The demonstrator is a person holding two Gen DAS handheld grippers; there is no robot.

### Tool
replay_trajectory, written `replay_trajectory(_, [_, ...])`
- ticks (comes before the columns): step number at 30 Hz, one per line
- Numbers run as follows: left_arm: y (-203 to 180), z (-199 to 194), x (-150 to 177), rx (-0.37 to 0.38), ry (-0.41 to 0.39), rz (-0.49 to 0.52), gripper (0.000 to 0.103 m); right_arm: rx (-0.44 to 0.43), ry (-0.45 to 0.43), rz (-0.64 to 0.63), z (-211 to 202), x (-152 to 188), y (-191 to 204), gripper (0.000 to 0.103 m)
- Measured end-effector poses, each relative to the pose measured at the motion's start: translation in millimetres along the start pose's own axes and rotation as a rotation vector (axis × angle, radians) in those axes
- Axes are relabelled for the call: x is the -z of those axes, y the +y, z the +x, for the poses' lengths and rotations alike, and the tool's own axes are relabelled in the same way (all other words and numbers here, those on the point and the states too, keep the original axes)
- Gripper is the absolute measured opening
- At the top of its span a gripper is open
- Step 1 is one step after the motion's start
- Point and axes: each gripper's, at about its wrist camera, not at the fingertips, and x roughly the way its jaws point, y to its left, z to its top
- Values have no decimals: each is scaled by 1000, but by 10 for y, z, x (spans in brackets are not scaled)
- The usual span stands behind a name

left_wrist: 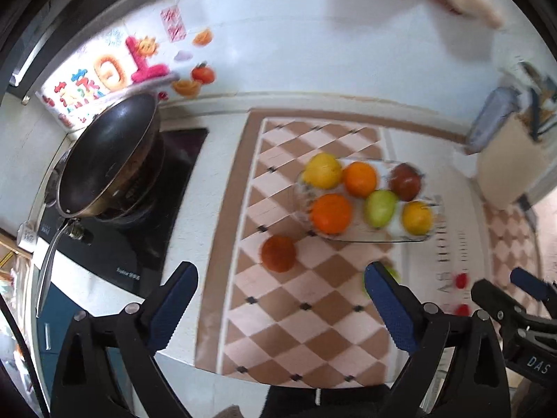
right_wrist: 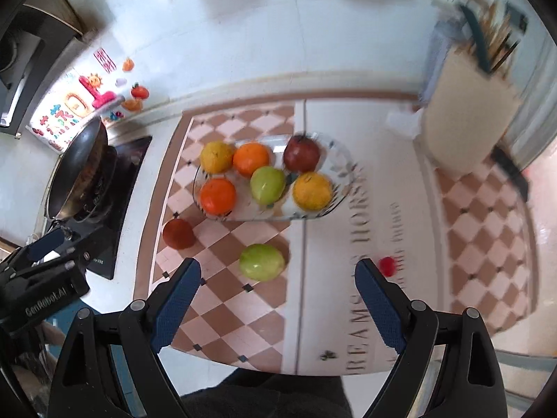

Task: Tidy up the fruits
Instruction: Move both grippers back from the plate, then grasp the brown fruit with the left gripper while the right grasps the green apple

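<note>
Right wrist view: right tongs (right_wrist: 276,297) spread wide, nothing held, hovering above the checkered mat (right_wrist: 222,317) on the surface, probably lined up for a pick. Nearest loose fruit is the green fruit (right_wrist: 261,262), lying on the mat just beyond and between the blue pads (right_wrist: 177,308); judged the likely next target. A dark red fruit (right_wrist: 178,233) sits to its left, also on the mat, outside the plate. A small red item (right_wrist: 387,265) lies off to the right on the lettered strip; too blurred to identify. Farther on, the glass plate (right_wrist: 343,177) carries six fruits in two rows, so most sorting looks done. Left wrist view: left tongs (left_wrist: 278,299) equally wide and empty, the dark red fruit ahead of them, suggesting one stray per hand. Pan (left_wrist: 108,153) on the stove at far left, clear of the work; utensil holder at far right.
</note>
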Motion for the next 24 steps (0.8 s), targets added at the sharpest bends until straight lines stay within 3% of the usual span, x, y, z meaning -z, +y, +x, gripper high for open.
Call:
replay_trajectory(3, [139, 334, -41, -29, 69, -12, 98, -30, 73, 25, 468, -19, -2, 91])
replay_trajectory(5, [229, 544, -65, -48, 109, -17, 98, -5, 108, 30, 795, -33, 3, 79])
replay_trajectory(12, [455, 1190, -109, -39, 251, -41, 98, -21, 238, 53, 1573, -35, 41, 78])
replay_trajectory(18, [375, 1611, -165, 17, 349, -23, 98, -18, 324, 57, 2000, 25, 36, 78])
replay_trajectory(24, [152, 1929, -181, 77, 419, 28, 98, -22, 318, 50, 2119, 29, 57, 74])
